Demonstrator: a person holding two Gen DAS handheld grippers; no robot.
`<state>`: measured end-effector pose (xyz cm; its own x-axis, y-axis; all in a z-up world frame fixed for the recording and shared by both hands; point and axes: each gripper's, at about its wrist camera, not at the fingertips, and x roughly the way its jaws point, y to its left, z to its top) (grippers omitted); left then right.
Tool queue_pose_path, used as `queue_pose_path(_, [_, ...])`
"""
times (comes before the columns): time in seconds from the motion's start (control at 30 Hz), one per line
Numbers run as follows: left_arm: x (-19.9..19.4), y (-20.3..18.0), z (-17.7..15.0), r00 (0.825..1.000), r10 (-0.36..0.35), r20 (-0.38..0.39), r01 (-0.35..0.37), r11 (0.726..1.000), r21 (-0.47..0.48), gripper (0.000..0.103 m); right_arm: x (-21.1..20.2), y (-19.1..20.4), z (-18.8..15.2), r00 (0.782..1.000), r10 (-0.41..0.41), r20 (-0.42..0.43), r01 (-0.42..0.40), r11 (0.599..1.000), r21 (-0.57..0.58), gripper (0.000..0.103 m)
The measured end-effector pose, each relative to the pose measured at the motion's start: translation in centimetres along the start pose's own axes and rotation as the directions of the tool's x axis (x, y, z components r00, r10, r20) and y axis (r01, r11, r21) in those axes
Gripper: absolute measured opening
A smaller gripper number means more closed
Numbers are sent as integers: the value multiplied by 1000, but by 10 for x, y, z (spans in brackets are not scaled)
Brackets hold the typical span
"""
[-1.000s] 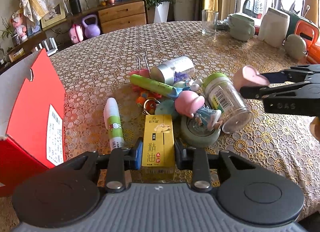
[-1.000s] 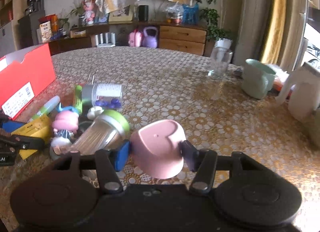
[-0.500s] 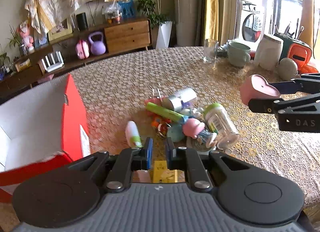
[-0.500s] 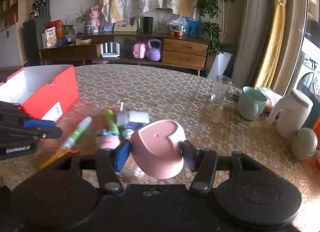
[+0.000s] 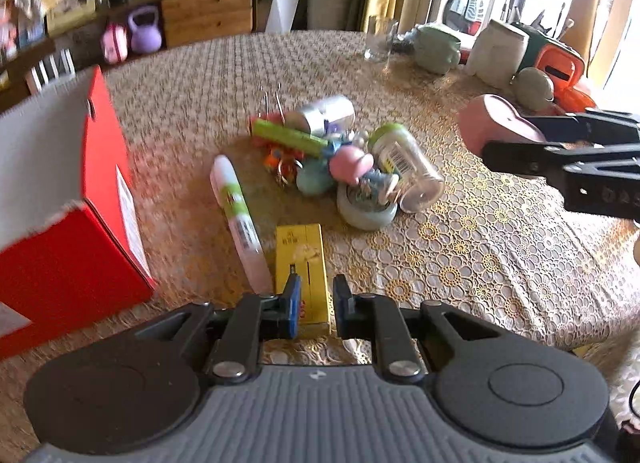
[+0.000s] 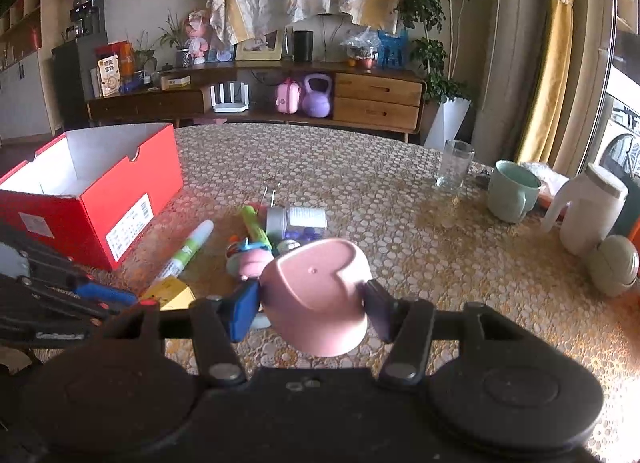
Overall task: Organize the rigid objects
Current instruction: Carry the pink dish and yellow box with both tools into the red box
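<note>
My left gripper [image 5: 316, 291] is shut with nothing in it, its narrow jaws hovering over the near end of a yellow box [image 5: 302, 251] that lies flat on the lace tablecloth. Left of the box lies a white and green tube [image 5: 236, 203]. My right gripper [image 6: 314, 295] is shut on a pink heart-shaped container [image 6: 316, 283] and holds it in the air above the pile. In the left wrist view this container [image 5: 488, 127] hangs at the right. An open red shoebox [image 6: 120, 199] stands at the left.
A pile of small things sits mid-table: a clear jar with a green lid [image 5: 404, 167], a silver can [image 5: 324, 115], a green tube, toys. At the back right stand a glass [image 6: 454, 163], a green mug [image 6: 510, 191] and a white jug [image 6: 588, 209].
The left jaws, earlier around the yellow box, have shut and drawn back and up; the box stays on the table. The right gripper has risen with the pink container.
</note>
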<state>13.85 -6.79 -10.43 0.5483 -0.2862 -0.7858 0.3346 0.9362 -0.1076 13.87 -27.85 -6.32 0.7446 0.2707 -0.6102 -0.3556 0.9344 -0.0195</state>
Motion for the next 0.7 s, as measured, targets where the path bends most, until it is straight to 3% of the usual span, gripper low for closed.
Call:
queue_pose_path(0.07, [2,-3,-1,1000,15,19,-15,1000,21,23,-1,-2,-4,1000,2,-2,-2,1000,5,56])
queue_pose_path(0.13, [5,-6,2,999,37,14,-38,999,38,44,1,-5,-5,1000,5,-5,-5,1000,13,56])
queue_pose_path(0.17, [4,-5,3,999,28,28,-28,999,26,49,0,-6,-7,1000,3,-7,-3,1000,17,56])
queue_pose_path(0.23, [-1,-3,4,998,15,59,-16,1000,13,70,1,-9,-9,1000,7,-9,-6,1000,28,56])
queue_pose_path(0.47, [17,-7,2,997,74,27,-75,996,46,70,5,-14,-13,1000,10,-13,-10,999,37,56])
queue_pose_path(0.63, [26,-17,-3,995,94,17,-95,990,106,43,4,-16,-16,1000,7,-21,-6,999,42,56])
queue_pose_path(0.7, [28,-21,-4,993,114,23,-116,986,122,39,4,-16,-17,1000,6,-25,-5,999,40,56])
